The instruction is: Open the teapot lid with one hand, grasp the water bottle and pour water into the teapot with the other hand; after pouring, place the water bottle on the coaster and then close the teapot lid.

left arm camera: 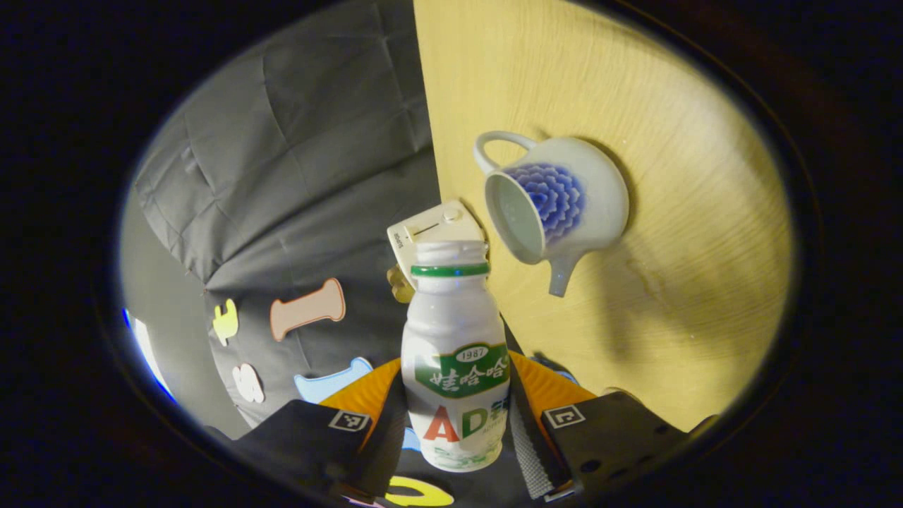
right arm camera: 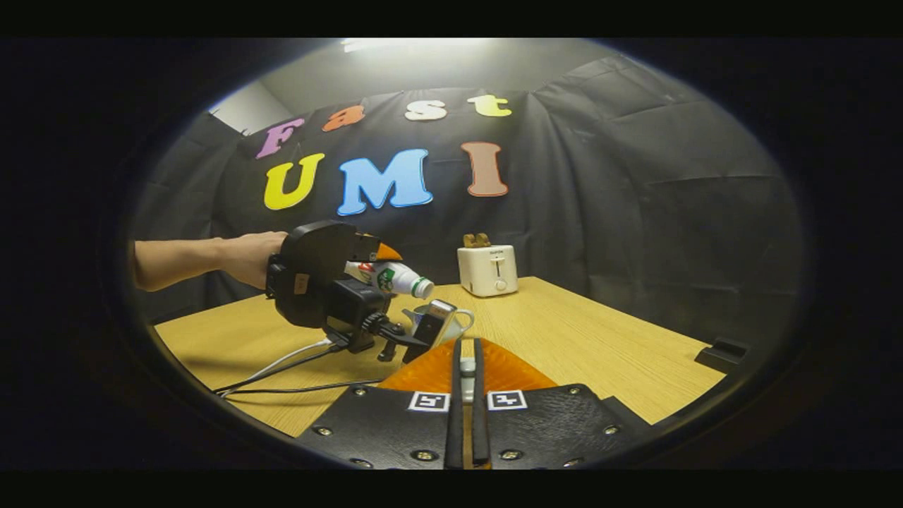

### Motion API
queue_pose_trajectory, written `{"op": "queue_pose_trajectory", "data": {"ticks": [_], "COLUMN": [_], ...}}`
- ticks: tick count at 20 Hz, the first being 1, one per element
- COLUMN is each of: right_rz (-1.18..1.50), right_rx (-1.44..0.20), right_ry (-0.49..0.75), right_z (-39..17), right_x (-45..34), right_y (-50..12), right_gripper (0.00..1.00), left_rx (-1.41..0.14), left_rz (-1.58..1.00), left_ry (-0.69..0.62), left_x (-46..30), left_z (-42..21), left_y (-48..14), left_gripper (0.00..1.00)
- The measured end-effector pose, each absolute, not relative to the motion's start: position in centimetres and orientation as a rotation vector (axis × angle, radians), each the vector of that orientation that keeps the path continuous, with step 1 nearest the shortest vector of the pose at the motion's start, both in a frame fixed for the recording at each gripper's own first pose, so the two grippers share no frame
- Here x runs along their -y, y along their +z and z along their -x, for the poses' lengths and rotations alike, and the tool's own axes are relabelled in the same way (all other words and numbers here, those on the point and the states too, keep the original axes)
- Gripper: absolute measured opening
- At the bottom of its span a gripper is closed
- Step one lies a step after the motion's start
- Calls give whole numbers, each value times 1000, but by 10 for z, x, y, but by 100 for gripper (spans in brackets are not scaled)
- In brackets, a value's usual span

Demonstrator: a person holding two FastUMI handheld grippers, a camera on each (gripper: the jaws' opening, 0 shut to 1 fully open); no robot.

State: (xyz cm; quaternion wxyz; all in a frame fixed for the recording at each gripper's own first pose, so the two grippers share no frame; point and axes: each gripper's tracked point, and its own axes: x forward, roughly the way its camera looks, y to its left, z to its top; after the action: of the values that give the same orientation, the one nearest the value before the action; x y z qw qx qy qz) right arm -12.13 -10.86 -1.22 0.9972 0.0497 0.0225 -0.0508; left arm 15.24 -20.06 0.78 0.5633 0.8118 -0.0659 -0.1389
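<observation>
My left gripper [left arm camera: 457, 402] is shut on a white water bottle [left arm camera: 455, 353] with a green neck ring and no cap, holding it by the body. The white teapot [left arm camera: 557, 201] with a blue flower stands lidless on the wooden table [left arm camera: 670, 296], just beyond the bottle's mouth. From the right gripper view, the bottle [right arm camera: 395, 277] is tipped mouth-down over the teapot [right arm camera: 458, 321], which the left gripper [right arm camera: 377, 271] and its mount partly hide. My right gripper [right arm camera: 467, 353] is shut on a small white piece, apparently the teapot lid's knob [right arm camera: 467, 366]; the lid's remainder is hidden.
A white toaster [right arm camera: 487, 269] with toast stands at the table's back edge. Cables [right arm camera: 282, 367] trail across the table's left side under a person's forearm [right arm camera: 190, 259]. A low black object [right arm camera: 719, 351] lies at the table's right edge.
</observation>
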Motion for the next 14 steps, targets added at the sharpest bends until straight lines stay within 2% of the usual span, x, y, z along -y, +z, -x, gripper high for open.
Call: {"op": "queue_pose_trajectory", "data": {"ticks": [1,2,3,4,8,9,11,12,13,14], "right_rz": [-100,-98,-96,-88,-75,-76,-80,-80,-78,-72], "right_rx": [-45,-40,-31,-26,-5,6,25,32,34,31], "right_ry": [-103,-105,-107,-109,-112,-117,-119,-117,-114,-105], "right_z": [122,122,122,122,117,117,113,110,105,99], "right_x": [108,109,109,109,109,111,112,112,112,110], "right_y": [-12,-10,-6,-4,8,14,24,29,31,32], "right_gripper": [0,6,6,6,5,5,5,5,13,5], "left_rx": [144,139,128,122,128,124,119,117,103,98], "left_rz": [-1873,-1836,-1796,-1744,-1499,-1436,-1317,-1242,-1148,-1039], "left_ry": [-336,-344,-351,-363,-367,-367,-350,-335,-318,-294], "left_x": [200,198,196,194,190,188,175,164,154,140], "left_z": [-154,-155,-155,-152,-145,-142,-135,-134,-132,-129], "left_y": [4,2,-2,-5,-4,-3,5,11,14,18], "left_gripper": [80,75,69,80,80,70,75,69,80,80]}}
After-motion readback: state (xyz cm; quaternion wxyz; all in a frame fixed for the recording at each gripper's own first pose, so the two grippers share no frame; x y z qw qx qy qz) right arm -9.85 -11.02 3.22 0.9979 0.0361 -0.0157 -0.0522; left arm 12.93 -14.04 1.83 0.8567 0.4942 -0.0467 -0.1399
